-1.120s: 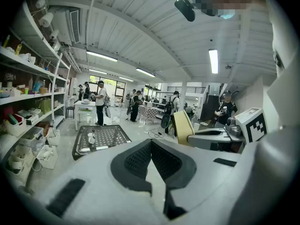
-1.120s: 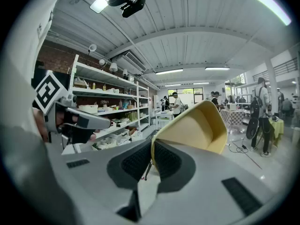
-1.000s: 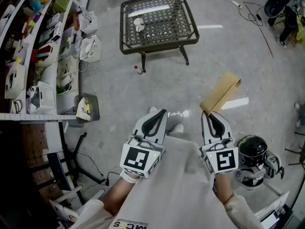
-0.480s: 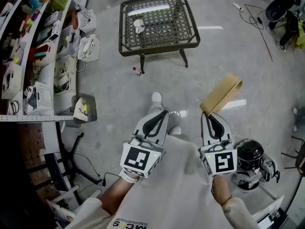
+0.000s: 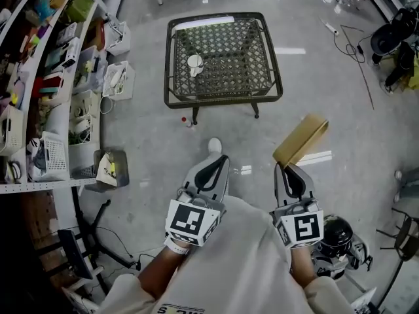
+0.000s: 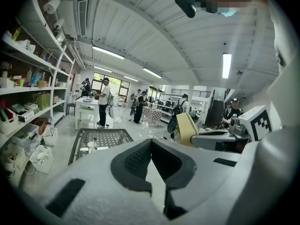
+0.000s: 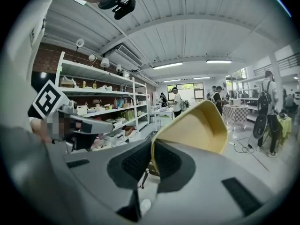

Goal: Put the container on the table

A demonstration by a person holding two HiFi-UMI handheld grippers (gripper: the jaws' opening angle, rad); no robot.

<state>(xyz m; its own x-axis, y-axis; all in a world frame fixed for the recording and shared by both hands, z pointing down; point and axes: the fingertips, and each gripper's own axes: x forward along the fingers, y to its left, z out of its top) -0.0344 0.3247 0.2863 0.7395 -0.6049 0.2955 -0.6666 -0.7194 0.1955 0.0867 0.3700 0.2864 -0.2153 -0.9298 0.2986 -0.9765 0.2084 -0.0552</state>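
A tan-yellow container (image 5: 301, 139) hangs in the air, pinched by its rim in my right gripper (image 5: 287, 169); in the right gripper view the container (image 7: 192, 125) fills the space above the shut jaws (image 7: 152, 159). My left gripper (image 5: 216, 164) is shut with nothing in it and shows in the left gripper view as (image 6: 152, 159). The dark metal lattice table (image 5: 268, 91) stands ahead on the floor, well beyond both grippers. A small white cup (image 5: 194, 62) sits on its top.
Shelves (image 5: 39, 77) packed with bins and boxes line the left side. A black round machine (image 5: 335, 239) stands on the floor at lower right. Cables (image 5: 357, 48) lie at the upper right. People stand around far tables in the left gripper view.
The table has drawn closer and lower in the head view as the person steps forward. Both grippers hold their pose, the right one still gripping the container.
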